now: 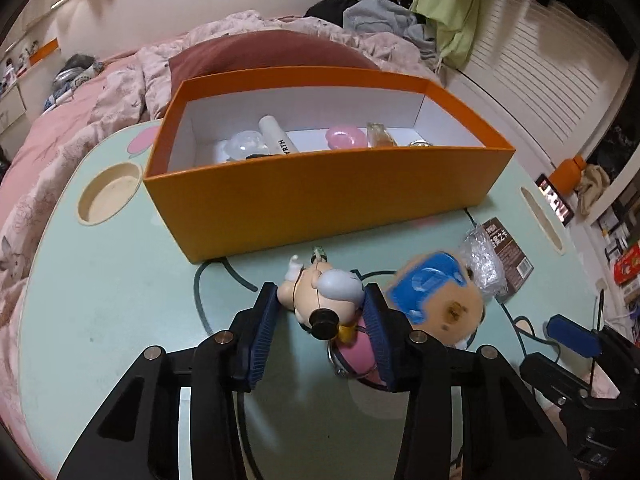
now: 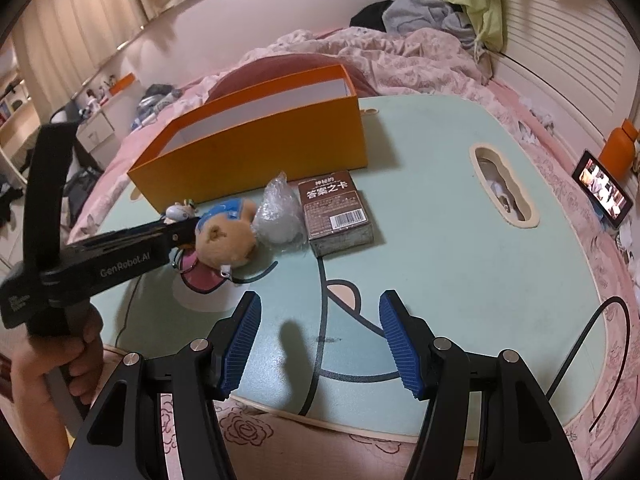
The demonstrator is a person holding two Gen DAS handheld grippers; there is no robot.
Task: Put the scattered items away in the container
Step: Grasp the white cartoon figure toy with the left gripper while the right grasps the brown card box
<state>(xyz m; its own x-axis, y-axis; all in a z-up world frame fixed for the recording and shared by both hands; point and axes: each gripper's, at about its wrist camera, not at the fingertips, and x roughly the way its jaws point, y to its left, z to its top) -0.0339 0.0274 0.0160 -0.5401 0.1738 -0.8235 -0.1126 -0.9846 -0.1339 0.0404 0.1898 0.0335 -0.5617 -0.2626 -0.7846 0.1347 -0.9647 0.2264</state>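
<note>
Sitting on the green table (image 2: pixel 460 216), the orange box (image 1: pixel 320 204) already has small things inside. Near it lie a brown card box (image 2: pixel 338 214), a plush bear (image 2: pixel 226 236) and a little figure toy (image 1: pixel 320 292). The left gripper (image 1: pixel 322 308) has its jaws around the figure toy, the right pad touching it. The right gripper (image 2: pixel 320 320) is half open with nothing in it.

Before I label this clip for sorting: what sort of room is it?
Most likely a bedroom: a bed with a rumpled pink quilt, clothes piled by the wall, and a small lap table set on the bed.
</note>
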